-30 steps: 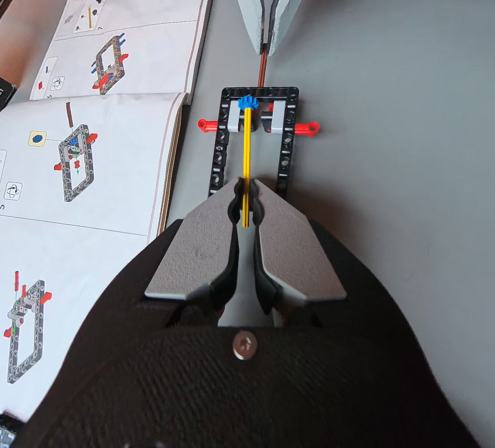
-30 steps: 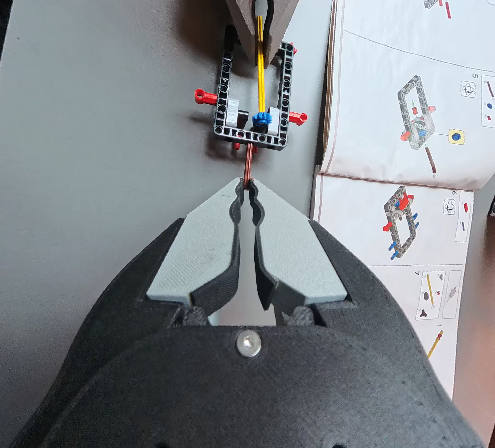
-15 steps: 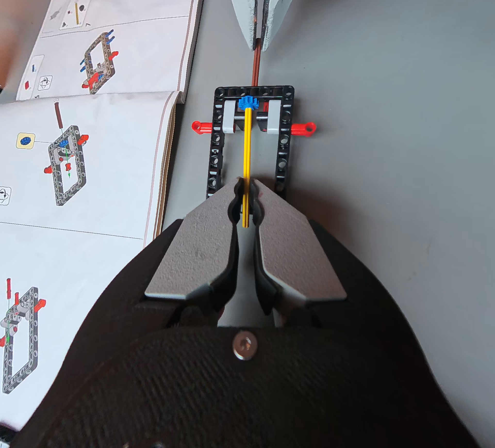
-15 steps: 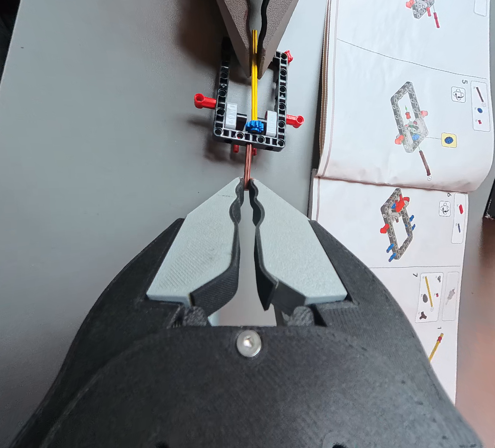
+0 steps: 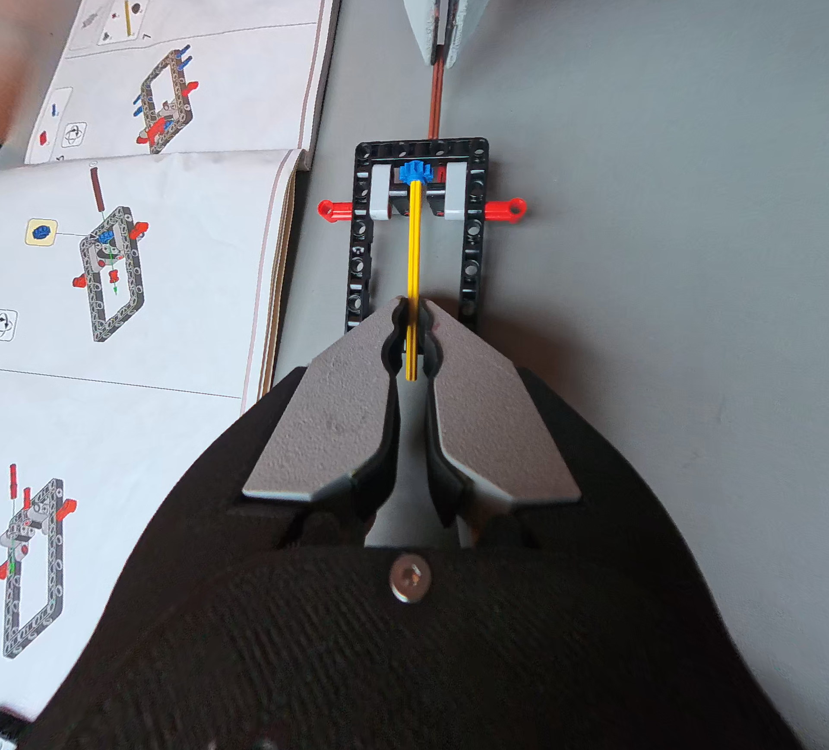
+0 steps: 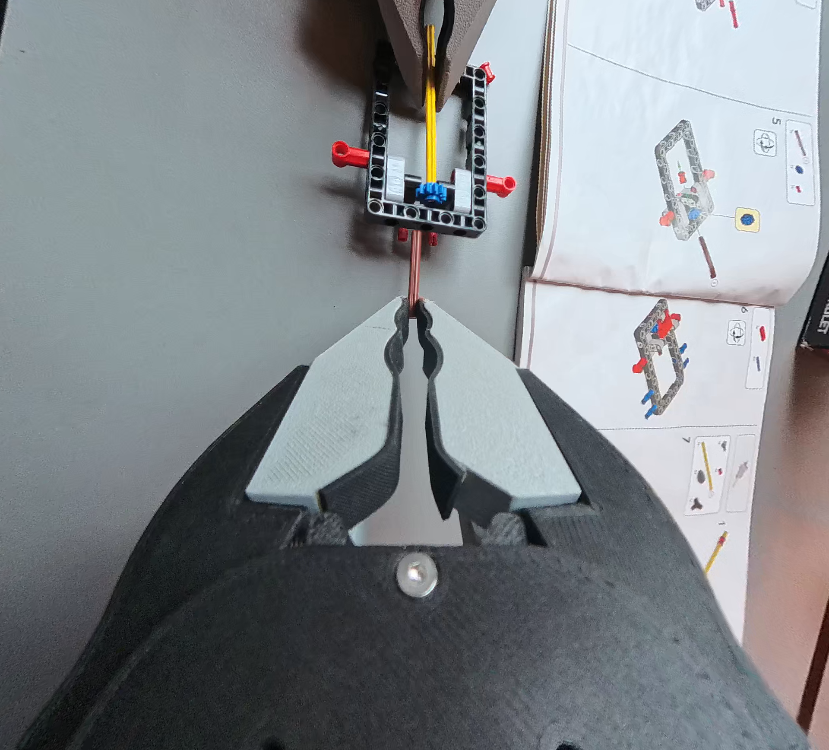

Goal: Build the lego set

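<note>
A black rectangular Lego frame (image 5: 472, 234) lies on the grey table, with grey beams, red pins on both sides and a small blue gear (image 5: 415, 172) inside its far end. My left gripper (image 5: 412, 306) is shut on a long yellow axle (image 5: 413, 243) whose far tip meets the blue gear. My right gripper (image 6: 413, 305) is shut on the end of a brown axle (image 6: 416, 264) that enters the frame (image 6: 379, 145) from the opposite end, toward the gear (image 6: 429, 192). Each gripper shows in the other's view: the right gripper (image 5: 443, 55) and the left gripper (image 6: 428, 95).
An open instruction booklet (image 5: 134, 234) lies beside the frame, to its left in the left wrist view and to its right in the right wrist view (image 6: 673, 190). A dark box edge (image 6: 818, 320) sits past the booklet. Bare grey table (image 6: 179, 190) lies on the other side. There is about 10 cm between the tips of the two grippers.
Both grippers keep their hold on their axles. The frame and booklet shifted slightly in view; the brown axle shows a little longer between the right gripper and the frame.
</note>
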The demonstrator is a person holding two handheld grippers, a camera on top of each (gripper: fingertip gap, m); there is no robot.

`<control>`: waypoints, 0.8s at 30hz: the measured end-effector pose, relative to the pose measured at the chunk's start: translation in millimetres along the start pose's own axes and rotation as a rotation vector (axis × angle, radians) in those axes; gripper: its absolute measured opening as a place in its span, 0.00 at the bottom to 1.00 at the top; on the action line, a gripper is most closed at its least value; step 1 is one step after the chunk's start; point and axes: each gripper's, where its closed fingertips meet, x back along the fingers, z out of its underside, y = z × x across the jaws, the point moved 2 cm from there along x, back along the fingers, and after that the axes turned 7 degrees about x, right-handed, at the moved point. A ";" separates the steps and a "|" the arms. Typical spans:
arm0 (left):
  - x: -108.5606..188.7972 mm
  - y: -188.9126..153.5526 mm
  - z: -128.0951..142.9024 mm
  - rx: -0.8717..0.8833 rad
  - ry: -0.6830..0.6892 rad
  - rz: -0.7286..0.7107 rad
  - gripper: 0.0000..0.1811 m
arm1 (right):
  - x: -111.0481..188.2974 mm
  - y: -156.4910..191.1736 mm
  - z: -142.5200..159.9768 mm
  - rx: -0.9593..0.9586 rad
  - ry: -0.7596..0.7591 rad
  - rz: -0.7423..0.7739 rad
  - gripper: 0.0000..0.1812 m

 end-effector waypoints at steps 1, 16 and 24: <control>0.0 0.1 0.0 -0.002 0.000 -0.002 0.01 | -0.9 0.3 1.4 -0.004 0.003 -0.002 0.00; 4.0 1.8 -2.3 -0.009 -0.026 -0.020 0.01 | -13.4 6.7 32.5 -0.119 -0.041 0.008 0.00; 20.7 0.2 -29.6 -0.024 -0.107 -0.060 0.01 | 4.1 6.4 34.9 -0.201 -0.145 0.040 0.10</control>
